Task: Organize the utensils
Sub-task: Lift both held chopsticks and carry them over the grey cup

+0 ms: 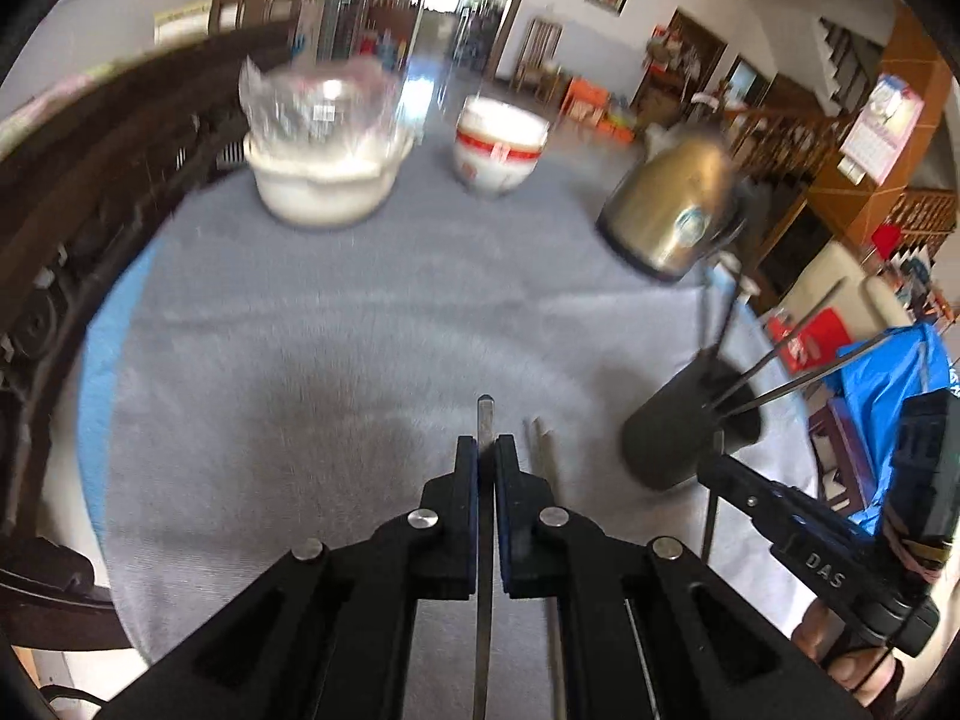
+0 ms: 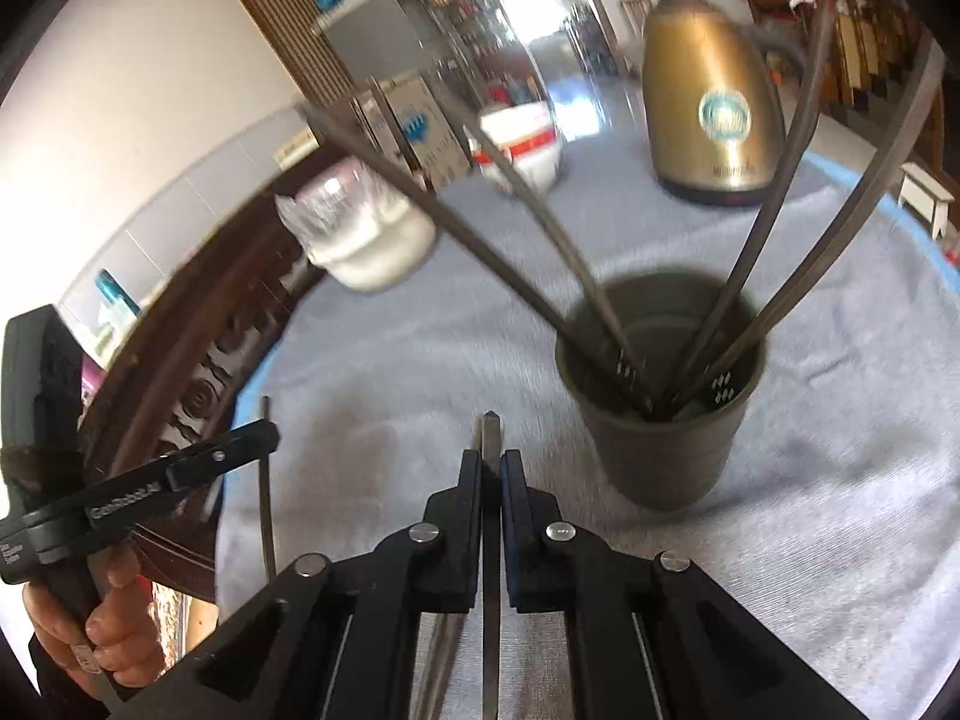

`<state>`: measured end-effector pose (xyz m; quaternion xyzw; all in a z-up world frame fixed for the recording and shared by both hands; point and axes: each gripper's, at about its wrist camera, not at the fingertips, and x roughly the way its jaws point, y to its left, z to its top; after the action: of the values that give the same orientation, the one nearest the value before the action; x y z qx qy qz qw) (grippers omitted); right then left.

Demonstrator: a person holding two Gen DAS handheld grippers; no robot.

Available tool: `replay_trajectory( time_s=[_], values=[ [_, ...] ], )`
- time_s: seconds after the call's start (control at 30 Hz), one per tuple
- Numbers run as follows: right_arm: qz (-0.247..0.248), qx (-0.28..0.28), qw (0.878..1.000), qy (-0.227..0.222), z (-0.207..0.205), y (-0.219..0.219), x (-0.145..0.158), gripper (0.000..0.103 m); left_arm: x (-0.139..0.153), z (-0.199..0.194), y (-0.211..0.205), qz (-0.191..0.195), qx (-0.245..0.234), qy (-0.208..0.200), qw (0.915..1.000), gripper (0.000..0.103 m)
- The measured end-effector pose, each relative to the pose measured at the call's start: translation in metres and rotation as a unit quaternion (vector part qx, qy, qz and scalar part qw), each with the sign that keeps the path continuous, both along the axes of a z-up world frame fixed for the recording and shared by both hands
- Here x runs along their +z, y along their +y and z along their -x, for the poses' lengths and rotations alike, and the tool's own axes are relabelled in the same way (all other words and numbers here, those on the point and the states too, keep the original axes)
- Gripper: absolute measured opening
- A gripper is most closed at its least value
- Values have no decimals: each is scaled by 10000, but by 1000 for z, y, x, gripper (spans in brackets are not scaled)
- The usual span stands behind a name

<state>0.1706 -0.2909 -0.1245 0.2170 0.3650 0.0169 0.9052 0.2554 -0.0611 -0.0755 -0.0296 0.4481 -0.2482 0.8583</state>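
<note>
My left gripper (image 1: 486, 447) is shut on a thin dark chopstick (image 1: 485, 414), whose tip sticks out past the pads above the grey cloth. A second chopstick (image 1: 543, 450) lies on the cloth just to its right. A dark cup (image 1: 684, 444) holding several chopsticks stands at the right. My right gripper (image 2: 491, 459) is shut on another chopstick (image 2: 489, 429), just left of the cup (image 2: 660, 438). Each gripper shows in the other's view: the right gripper (image 1: 714, 471) with its chopstick hanging down, the left gripper (image 2: 270, 433) likewise.
On the grey cloth (image 1: 300, 360) at the back stand a white pot with a clear bag (image 1: 327, 180), a white and red bowl (image 1: 498, 147) and a gold kettle (image 1: 672, 210). Dark carved woodwork (image 1: 60, 240) borders the left. A blue bag (image 1: 888, 372) lies beyond the right edge.
</note>
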Motion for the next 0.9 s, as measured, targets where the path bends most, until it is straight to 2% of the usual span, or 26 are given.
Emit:
replay_trajectory(
  time_s=[0.17,0.3,0.53,0.77,0.9],
  values=[
    [-35,-72,9985,-550,22,-7,29,7,37,23,7,321,118,-439,9985,5],
    [-16,-132,9961,-868,36,-9,42,7,49,35,9,422,211,-607,9970,5],
    [83,-284,9887,-1467,58,-12,67,7,74,59,5,386,246,-1044,9935,5],
    [239,-701,9705,-2292,88,-25,91,7,106,80,-3,521,282,-1597,9854,5],
    [358,-1131,9493,-2913,106,-35,109,7,122,89,-14,628,205,-1893,9797,5]
  ],
)
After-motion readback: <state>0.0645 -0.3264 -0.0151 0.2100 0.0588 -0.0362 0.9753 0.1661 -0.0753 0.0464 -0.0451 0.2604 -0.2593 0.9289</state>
